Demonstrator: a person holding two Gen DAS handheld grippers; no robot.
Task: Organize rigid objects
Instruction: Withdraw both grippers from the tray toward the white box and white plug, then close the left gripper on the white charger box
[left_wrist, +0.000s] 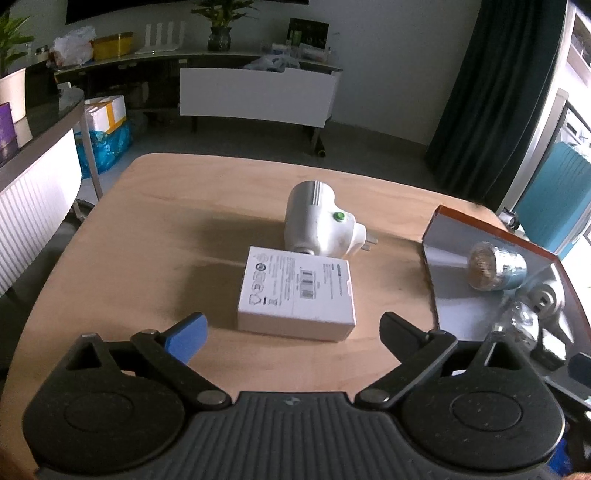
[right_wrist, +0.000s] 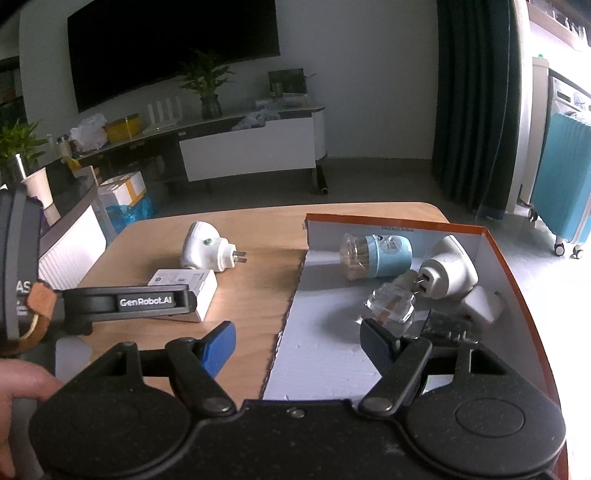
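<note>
A small white carton (left_wrist: 297, 291) (right_wrist: 201, 282) lies flat on the wooden table (left_wrist: 147, 240). Its near end sits between the fingers of my left gripper (left_wrist: 291, 326), which stands wide open without touching it. Just behind the carton lies a white plug-in device with a green button (left_wrist: 317, 221) (right_wrist: 207, 251). To the right is an orange-rimmed tray (left_wrist: 443, 295) (right_wrist: 325, 332). In it are a blue toothpick jar (right_wrist: 380, 254), another white plug-in device (right_wrist: 447, 273), a clear bottle (right_wrist: 391, 302) and a white adapter (right_wrist: 480, 302). My right gripper (right_wrist: 297, 332) hangs open over the tray's left edge, holding nothing.
A finger of the left gripper (right_wrist: 147, 301) crosses the right wrist view at the left, in front of the carton. A hand (right_wrist: 18, 384) shows at the lower left. Beyond the table are a low cabinet (left_wrist: 255, 96), dark curtains (left_wrist: 491, 92) and a blue suitcase (right_wrist: 565, 177).
</note>
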